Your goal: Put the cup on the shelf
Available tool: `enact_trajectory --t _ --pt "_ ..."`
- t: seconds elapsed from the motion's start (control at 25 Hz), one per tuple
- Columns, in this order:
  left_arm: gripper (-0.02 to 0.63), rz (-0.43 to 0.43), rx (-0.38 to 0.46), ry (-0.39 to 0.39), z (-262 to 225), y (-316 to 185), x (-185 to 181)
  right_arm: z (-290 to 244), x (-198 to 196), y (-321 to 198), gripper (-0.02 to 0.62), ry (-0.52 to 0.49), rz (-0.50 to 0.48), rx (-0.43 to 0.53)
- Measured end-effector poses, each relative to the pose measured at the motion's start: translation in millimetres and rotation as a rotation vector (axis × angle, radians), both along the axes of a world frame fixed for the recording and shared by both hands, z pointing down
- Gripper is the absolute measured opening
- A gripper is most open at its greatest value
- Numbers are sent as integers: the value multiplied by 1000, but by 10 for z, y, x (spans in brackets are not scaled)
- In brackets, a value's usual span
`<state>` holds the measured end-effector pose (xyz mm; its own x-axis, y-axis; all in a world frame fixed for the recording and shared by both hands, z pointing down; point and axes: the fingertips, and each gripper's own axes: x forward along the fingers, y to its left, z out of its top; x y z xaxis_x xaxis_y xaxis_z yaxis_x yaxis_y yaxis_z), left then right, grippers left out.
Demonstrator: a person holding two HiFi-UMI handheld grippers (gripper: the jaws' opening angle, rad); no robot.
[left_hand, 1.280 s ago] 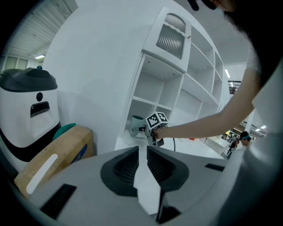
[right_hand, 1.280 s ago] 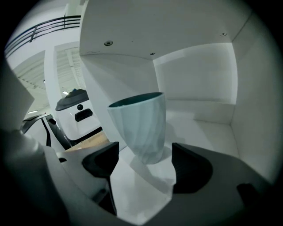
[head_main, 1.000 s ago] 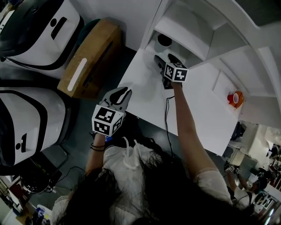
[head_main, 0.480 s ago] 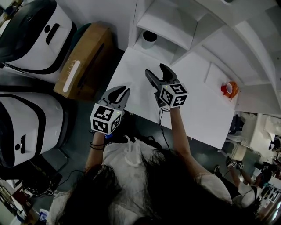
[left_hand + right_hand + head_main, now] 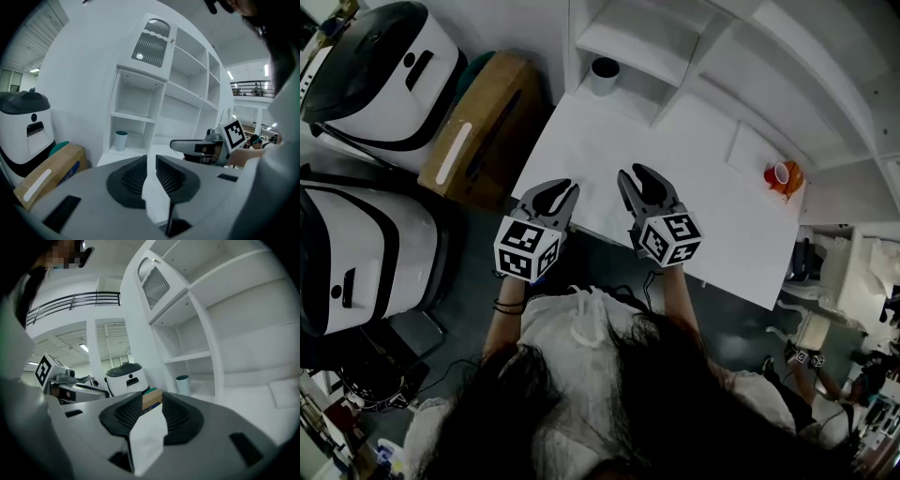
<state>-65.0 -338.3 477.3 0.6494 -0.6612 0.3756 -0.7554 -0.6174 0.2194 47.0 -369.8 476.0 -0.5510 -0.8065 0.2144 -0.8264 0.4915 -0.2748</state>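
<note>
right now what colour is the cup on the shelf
Cup: pale with a teal rim, best in the left gripper view.

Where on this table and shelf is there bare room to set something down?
The white table is bare from its near edge to the shelf unit, and rightwards to the flat white sheet. The right end is crowded by the orange cup. The lowest left shelf bay holds the cup; the bay beside it looks bare.

Right gripper (image 5: 152, 404) fingers (image 5: 176, 417) closing, empty between; pale cup (image 5: 182, 384) upright in shelf unit's (image 5: 209, 357) lowest bay.
</note>
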Motion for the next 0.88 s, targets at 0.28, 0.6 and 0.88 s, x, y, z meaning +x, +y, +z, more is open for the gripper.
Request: enact_trajectory --t 0.28,0.6,0.88 --pt "67 -9 33 1 -110 369 264 -154 139 548 129 -26 -30 29" --pt "67 -39 63 -1 -177 863 588 -195 323 1121 120 -3 -88 55" --pt "67 -78 64 13 -169 1411 873 -170 569 1704 109 -21 -129 53"
